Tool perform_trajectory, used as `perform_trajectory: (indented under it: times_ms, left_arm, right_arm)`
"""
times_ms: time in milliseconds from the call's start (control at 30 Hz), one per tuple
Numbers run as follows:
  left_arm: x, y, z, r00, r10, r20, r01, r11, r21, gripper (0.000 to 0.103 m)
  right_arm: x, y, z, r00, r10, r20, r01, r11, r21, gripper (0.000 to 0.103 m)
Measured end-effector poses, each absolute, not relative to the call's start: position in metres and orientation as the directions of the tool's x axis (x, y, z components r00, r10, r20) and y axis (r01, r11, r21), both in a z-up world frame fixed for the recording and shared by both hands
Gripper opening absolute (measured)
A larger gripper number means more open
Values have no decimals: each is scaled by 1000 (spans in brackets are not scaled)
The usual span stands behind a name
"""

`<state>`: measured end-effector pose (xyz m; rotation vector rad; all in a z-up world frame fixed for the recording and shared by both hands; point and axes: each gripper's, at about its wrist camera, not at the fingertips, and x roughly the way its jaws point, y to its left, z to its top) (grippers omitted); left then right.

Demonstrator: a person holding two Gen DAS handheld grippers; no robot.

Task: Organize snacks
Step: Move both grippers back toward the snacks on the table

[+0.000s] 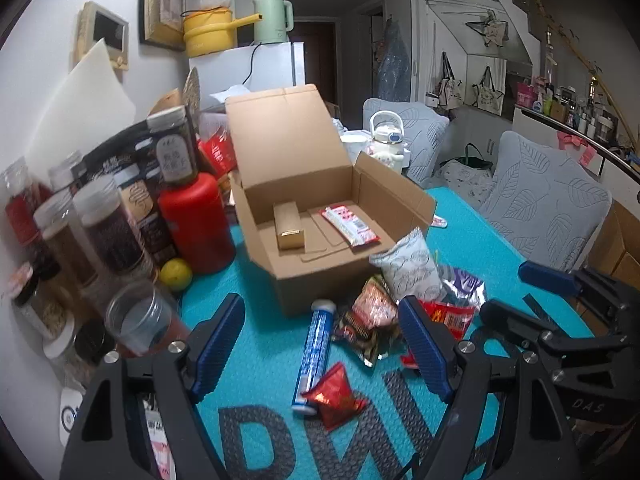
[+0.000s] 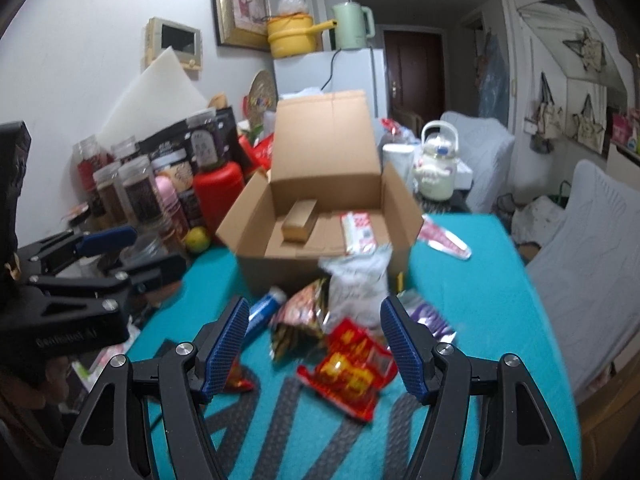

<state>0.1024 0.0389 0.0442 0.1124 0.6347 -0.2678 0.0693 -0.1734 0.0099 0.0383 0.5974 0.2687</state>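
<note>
On the teal surface (image 1: 256, 344), seen from the left wrist, the left claw (image 1: 322, 338) hangs with its jaws apart and empty above a blue tube (image 1: 314, 356) and a red packet (image 1: 334, 396); behind them stands the open cardboard box (image 1: 320, 276) holding 2 items. From the right wrist, the right claw (image 2: 314, 338) is spread wide and empty over a red-and-yellow snack pack (image 2: 348, 372), the white bag (image 2: 356, 280) just beyond.

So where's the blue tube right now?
The blue tube lies on the teal mat in front of the cardboard box, left of the snack pile, a red packet overlapping its near end.
</note>
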Motion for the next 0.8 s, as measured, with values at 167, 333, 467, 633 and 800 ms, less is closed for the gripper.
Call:
perform_trajectory:
  times_ms: [167, 333, 467, 633, 800]
  left_arm:
    - [95, 51, 28, 753, -212, -623, 262, 965, -11, 79]
    - [94, 65, 11, 732, -199, -651, 241, 970, -26, 79]
    - [94, 76, -4, 712, -190, -676, 225, 974, -36, 79]
    - [96, 87, -20, 694, -184, -696, 203, 978, -56, 79]
    - [101, 100, -36, 677, -170, -716, 168, 983, -75, 79]
  right_arm:
    - [67, -163, -12, 756, 308, -577, -276, 950, 146, 69]
    - [70, -149, -32, 715, 351, -604, -311, 934, 174, 69]
    - [73, -138, -48, 675, 391, -626, -343, 917, 203, 69]
    - [82, -121, -63, 646, 402, -649, -375, 907, 189, 69]
    - [93, -104, -78, 601, 425, -677, -415, 890, 190, 69]
